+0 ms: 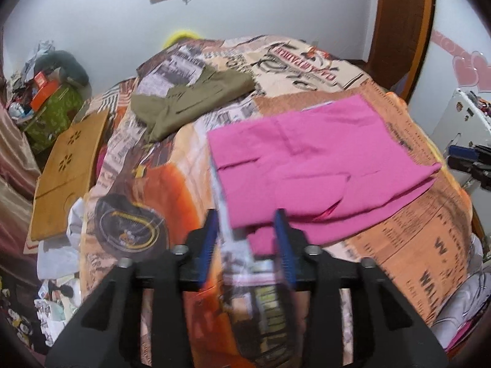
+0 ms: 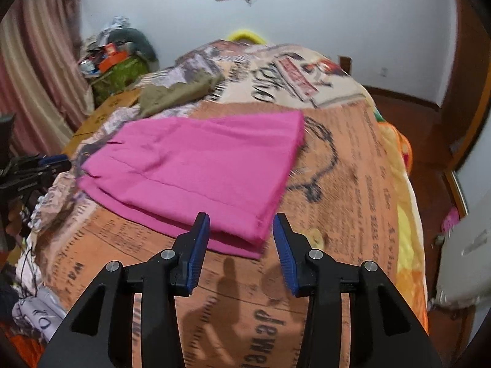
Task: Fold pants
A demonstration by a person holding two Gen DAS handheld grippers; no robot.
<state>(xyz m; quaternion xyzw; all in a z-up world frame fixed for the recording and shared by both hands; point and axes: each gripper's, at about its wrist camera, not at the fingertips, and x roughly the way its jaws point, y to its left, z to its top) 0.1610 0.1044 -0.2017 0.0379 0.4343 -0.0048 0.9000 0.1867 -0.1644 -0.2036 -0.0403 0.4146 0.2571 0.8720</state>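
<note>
My left gripper (image 1: 245, 214) tilts down over the near-left corner of the folded pink pants (image 1: 319, 165), parted and empty. The pants lie on the printed bedspread (image 2: 353, 184), open cover rightward. My right gripper (image 2: 241, 217) tilts down at the near-right edge, parted, gripping nothing.

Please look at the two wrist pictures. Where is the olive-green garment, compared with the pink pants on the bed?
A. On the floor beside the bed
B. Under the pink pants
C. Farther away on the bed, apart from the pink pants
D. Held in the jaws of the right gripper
C: the olive-green garment lies farther back on the bedspread, with bare bedspread between it and the pink pants.
</note>
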